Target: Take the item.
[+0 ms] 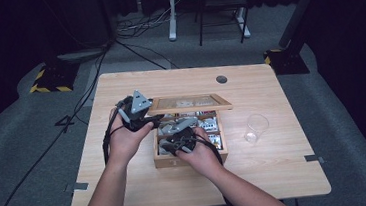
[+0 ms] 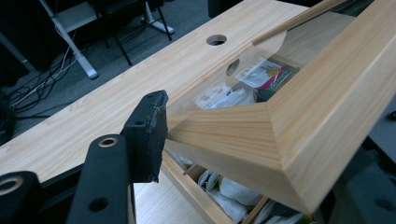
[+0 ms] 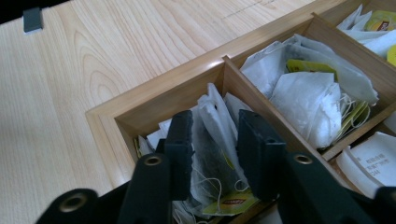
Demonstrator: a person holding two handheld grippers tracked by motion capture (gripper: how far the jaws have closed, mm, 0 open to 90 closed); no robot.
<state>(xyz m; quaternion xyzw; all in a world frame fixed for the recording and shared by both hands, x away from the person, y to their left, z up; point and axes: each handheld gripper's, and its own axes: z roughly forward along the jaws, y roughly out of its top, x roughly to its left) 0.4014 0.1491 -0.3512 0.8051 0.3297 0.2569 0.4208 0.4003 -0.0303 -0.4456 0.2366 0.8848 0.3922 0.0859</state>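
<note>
Right gripper point(image 3: 215, 156) over a corner compartment of a wooden tea box point(image 3: 112, 114)

Jaws astride an upright tea bag point(image 3: 212, 140), pads close beside it on both sides, contact not clear. Yellow tag point(image 3: 231, 204) and string below. More loose tea bags point(image 3: 308, 88) heaped in the neighbouring compartment past the divider. Pale wood counter point(image 3: 84, 51) to the left.

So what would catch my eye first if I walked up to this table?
Probably the wooden box of tea bags at the table's middle, its glass-paned lid held up by the left tool clamped on the frame. Next, the right tool reaching into a corner compartment with a tea bag between its pads. A clear cup stands right of the box.
</note>
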